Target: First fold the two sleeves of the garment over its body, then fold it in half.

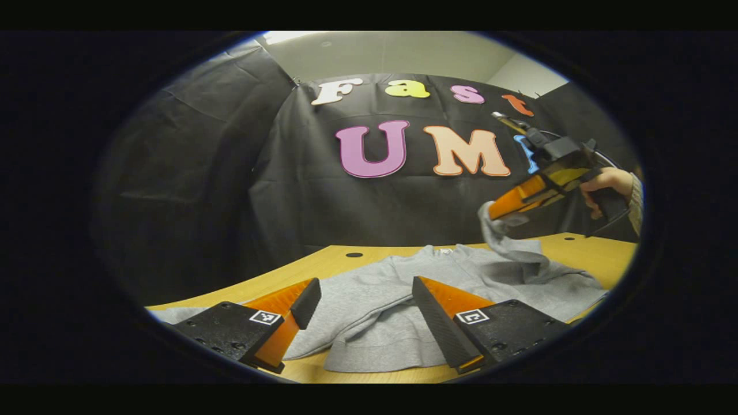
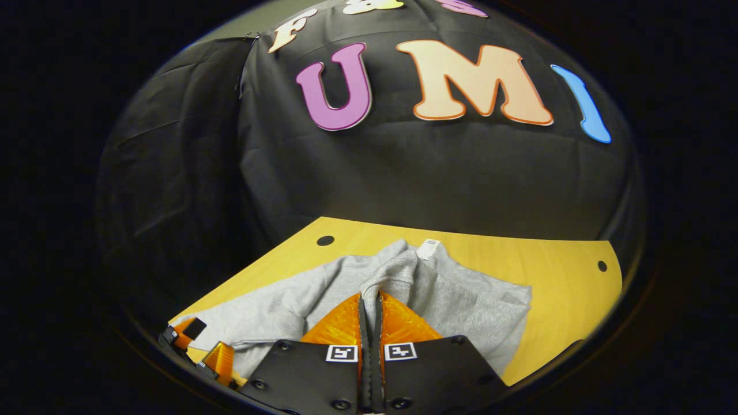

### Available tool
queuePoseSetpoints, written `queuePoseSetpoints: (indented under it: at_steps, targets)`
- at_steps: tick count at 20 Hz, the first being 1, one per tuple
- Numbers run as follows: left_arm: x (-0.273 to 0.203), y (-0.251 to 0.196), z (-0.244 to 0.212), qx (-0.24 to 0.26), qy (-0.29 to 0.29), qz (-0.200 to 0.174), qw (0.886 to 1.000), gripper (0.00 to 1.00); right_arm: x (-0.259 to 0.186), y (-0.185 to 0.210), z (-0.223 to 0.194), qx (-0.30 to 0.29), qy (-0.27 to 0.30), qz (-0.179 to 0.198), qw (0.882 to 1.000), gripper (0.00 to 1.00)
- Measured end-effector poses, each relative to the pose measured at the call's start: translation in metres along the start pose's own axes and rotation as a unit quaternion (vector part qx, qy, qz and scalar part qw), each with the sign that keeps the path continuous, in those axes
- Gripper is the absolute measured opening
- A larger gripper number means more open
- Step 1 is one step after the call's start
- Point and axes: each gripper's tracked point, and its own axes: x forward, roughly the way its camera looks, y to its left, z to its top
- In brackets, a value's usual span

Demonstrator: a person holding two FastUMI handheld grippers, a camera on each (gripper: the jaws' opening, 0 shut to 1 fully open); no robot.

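Folding the right sleeve [image 1: 507, 242] over the body of the grey garment [image 1: 375, 323], judged as the step in hand: right gripper [image 2: 369, 302] clamped narrow on a pinch of sleeve fabric, both fingers pressing the cloth between them, lifted clear of the wooden table [image 2: 553, 271]. Garment lying spread on the table, collar and label tag [image 2: 428, 249] toward the booth wall, hem toward the near edge. For a clean fold, carry the pinched sleeve across toward the middle of the chest, keep the lift low enough that the body panel is not dragged off its place, lay the cuff flat on the torso, and release only once the cloth rests on the body. Avoid pulling toward the collar, likely to skew the shoulder line. Left gripper [image 1: 360, 314] standing wide, holding nothing, hovering near the hem; well placed, by judgement, to pin the body panel if it creeps. Differences between views: left gripper view gives the side-on picture, showing the right gripper [image 1: 500, 213] raised in a hand [image 1: 605, 181] with the sleeve hanging from its tip down to the shoulder, so height of lift and slack can be read there. Right gripper view gives the line of travel instead: collar, tag, far table edge with its holes, and the left gripper [image 2: 199, 343] low at the near corner; grip on the fabric confirmed here at close range.
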Motion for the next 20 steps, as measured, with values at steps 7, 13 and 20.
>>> queuePoseSetpoints:
  at_steps: [7,13,20]
  targets:
    - [0.001,-0.001,-0.001,0.000,0.000,-0.003,1.000,0.94,0.103,0.062,-0.043,0.025,0.044,0.056,0.997,0.02]
    - [0.002,-0.002,-0.001,0.000,-0.001,-0.007,1.000,0.94,0.125,0.071,-0.077,0.011,0.078,0.064,0.995,0.07]
    - [0.002,-0.002,-0.001,0.000,0.000,-0.007,1.000,0.93,0.104,0.092,-0.058,-0.014,0.048,0.105,0.993,0.82]
